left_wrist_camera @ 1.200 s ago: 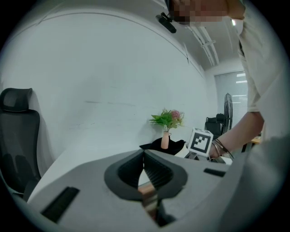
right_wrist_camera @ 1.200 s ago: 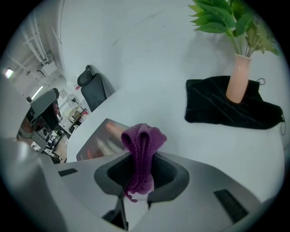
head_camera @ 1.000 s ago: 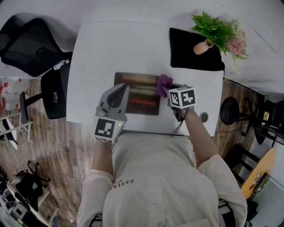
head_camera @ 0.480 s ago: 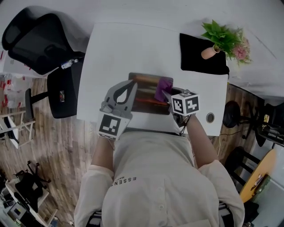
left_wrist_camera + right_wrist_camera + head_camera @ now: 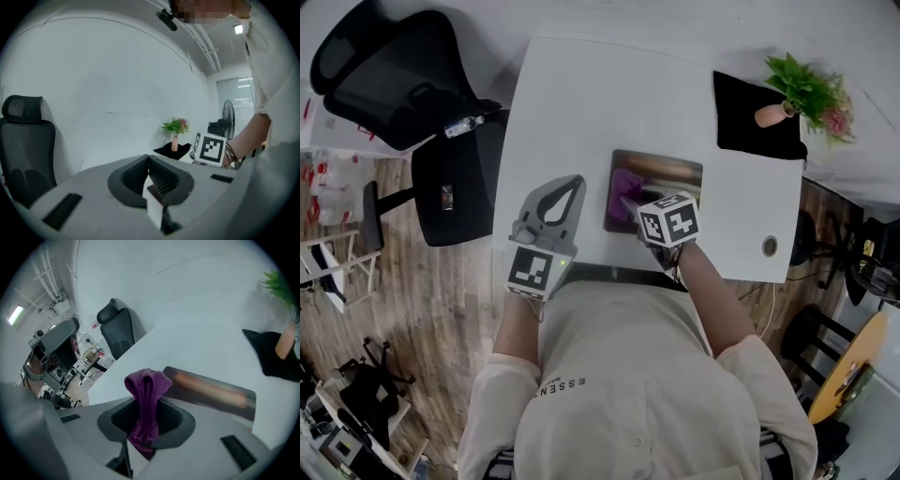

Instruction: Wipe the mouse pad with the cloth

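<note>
The right gripper [image 5: 146, 418] has its jaws clamped on a purple cloth [image 5: 147, 383]; the cloth is pinched in a bunched fold, its free end standing up past the jaw tips. Just beyond that fold lies the mouse pad [image 5: 211, 391], a dark rectangle with a warm-coloured band. From these jaws its long axis runs from straight ahead away to the right. In the head view the cloth [image 5: 623, 183] sits on the pad's left part, so most of the pad [image 5: 661, 178] lies to the right of the jaws; whether the cloth is pressed flat on it I cannot tell.

The left gripper [image 5: 149, 164] has its jaws shut on each other with nothing between them. It is held over the bare white table [image 5: 572, 103] to the left of the pad, near its edge but apart from it.

The right gripper is plainly the one placed to wipe. My judgement is that the coming stroke turns on dragging the cloth rightward along the pad's long axis, and that an unpinned pad could slide on the table.

Farther out from the jaws, ahead and right, a potted plant [image 5: 806, 89] stands on a black mat [image 5: 755, 122]; ahead and left is an office chair [image 5: 394, 75].
</note>
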`<state>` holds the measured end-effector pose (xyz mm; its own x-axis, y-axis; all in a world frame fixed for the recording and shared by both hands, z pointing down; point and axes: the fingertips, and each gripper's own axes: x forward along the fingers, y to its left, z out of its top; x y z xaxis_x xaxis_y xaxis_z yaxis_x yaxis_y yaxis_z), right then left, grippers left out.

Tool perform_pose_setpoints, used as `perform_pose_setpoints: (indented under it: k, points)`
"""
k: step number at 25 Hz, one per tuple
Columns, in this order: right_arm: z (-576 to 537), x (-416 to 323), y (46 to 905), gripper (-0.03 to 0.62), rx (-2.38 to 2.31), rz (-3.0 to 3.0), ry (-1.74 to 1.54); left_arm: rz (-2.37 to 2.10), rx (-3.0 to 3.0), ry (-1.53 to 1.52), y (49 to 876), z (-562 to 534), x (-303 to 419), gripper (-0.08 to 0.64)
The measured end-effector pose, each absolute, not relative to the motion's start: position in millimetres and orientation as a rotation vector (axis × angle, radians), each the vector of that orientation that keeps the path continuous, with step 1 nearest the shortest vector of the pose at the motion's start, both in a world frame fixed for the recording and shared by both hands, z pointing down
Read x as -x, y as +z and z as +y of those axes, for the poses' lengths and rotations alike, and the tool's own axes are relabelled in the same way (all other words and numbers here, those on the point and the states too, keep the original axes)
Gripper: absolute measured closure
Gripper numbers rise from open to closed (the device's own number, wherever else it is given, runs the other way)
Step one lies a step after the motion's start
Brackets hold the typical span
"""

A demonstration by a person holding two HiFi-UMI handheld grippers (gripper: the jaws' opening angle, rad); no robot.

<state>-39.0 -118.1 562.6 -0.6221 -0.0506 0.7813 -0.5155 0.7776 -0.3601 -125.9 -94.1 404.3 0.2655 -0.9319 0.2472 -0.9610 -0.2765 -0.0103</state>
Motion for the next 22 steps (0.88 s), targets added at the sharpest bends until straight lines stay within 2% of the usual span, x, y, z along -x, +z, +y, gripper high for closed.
perform_pose_setpoints:
  k: [8, 22]
  points:
    - [-109.4, 65.8, 589.0, 0.494, -0.455, -2.089, 0.742, -1.737, -2.379, 0.344, 423.1, -81.1, 160.1, 0.557]
    - [-119.8, 51.1, 594.7, 0.489, -0.415, -2.1, 0.806, -1.711, -2.448, 0.374, 424.2, -111.6, 135.4, 0.557]
